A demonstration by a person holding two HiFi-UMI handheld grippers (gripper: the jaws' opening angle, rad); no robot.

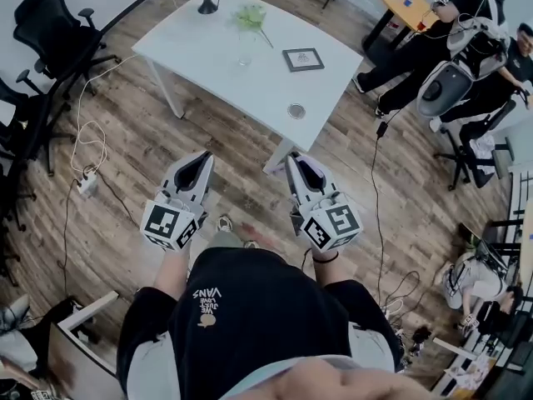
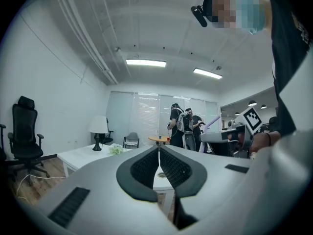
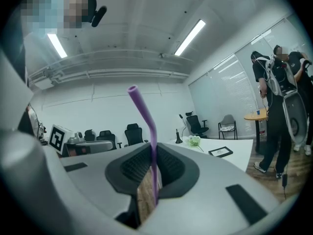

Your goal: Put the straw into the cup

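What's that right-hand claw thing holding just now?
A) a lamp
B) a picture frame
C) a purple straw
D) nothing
C: the right gripper view shows a purple straw pinched between the closed jaws of the right gripper, its end sticking up above them.

White table [image 1: 208, 57] at 12 o'clock carries a lamp [image 1: 206, 3], a green sprig [image 1: 251, 17] and a picture frame [image 1: 303, 59] lying flat. Black office chairs [image 1: 58, 27] stand at 10 o'clock, a round orange table [image 1: 402, 2] at 1 o'clock, and a white power strip [image 1: 87, 182] lies on the wood floor [image 1: 416, 190] at 9 o'clock.
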